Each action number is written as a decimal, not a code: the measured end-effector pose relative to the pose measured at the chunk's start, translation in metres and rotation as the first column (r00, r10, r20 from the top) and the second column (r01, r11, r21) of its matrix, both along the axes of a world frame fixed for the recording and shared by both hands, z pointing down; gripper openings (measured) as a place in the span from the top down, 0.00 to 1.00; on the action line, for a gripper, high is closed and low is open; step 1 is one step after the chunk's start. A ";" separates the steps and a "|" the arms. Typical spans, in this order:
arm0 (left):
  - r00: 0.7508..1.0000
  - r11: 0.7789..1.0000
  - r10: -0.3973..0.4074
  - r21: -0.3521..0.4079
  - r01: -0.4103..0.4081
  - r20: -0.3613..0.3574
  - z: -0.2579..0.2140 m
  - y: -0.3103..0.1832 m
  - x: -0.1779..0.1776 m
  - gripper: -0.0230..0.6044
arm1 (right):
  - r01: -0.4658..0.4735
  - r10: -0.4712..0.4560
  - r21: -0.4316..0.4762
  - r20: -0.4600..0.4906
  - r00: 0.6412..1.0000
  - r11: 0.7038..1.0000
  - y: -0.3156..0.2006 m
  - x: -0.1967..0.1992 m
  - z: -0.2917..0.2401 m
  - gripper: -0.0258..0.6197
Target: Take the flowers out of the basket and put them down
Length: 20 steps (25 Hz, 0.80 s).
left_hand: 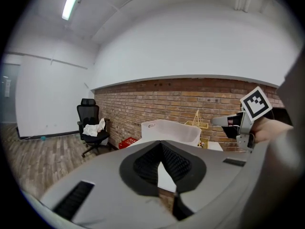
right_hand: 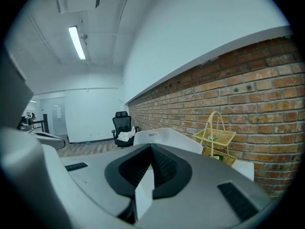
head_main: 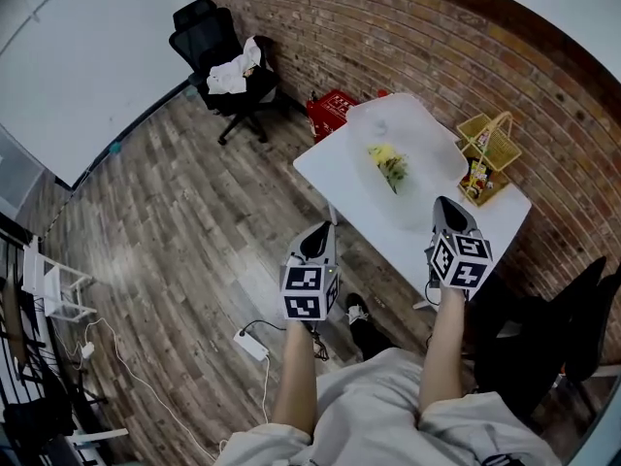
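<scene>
Closest in, two forearms [head_main: 296, 377] reach forward, each carrying one claw. The left claw [head_main: 318, 236] hangs over the wooden floor [head_main: 194, 212], just off the near-left edge of the white table [head_main: 325, 173]. The right claw [head_main: 448, 212] is over the table's near edge. In each gripper view the pads meet at the tips with nothing between them, so both claws are closed and empty.

One pale tub [head_main: 388, 110] fills the middle of the table, directly beyond the claws. The single bunch of flowers [head_main: 391, 166] lies within its outline. Its long axis runs from 11 o'clock to 5 o'clock, with the yellow blooms at the 11 o'clock end.

At 2 o'clock from the tub, close to the brick wall [head_main: 437, 37], stands one yellow wire basket [head_main: 488, 142] with an upright handle. One shallow yellow tray [head_main: 482, 184] sits just beside it at 6 o'clock, holding small coloured items too small to identify.

Off the table at 10 o'clock are one red crate [head_main: 330, 113] and, farther out, one black office chair [head_main: 215, 42] with a white cloth [head_main: 233, 71] on its seat. One white power strip [head_main: 250, 344] lies on the floor at 7 o'clock from the left claw.
</scene>
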<state>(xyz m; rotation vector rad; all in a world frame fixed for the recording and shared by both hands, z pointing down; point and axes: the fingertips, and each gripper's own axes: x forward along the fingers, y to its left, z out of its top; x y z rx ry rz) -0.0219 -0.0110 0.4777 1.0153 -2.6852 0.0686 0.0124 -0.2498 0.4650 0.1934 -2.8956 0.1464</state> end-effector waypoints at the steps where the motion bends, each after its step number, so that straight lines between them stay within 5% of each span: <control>1: 1.000 1.000 0.007 -0.002 -0.007 -0.004 0.000 -0.006 -0.008 0.93 | -0.001 0.001 0.001 -0.002 1.000 1.000 -0.004 -0.007 0.000 0.93; 11: 0.998 0.996 0.061 -0.063 -0.061 0.005 -0.010 -0.061 -0.096 0.93 | -0.008 0.008 -0.001 0.016 1.000 1.000 -0.055 -0.088 -0.022 0.93; 20: 0.996 0.994 0.081 -0.075 -0.079 0.023 -0.012 -0.105 -0.166 0.93 | 0.139 -0.139 0.008 -0.020 0.990 0.990 -0.064 -0.169 -0.018 0.93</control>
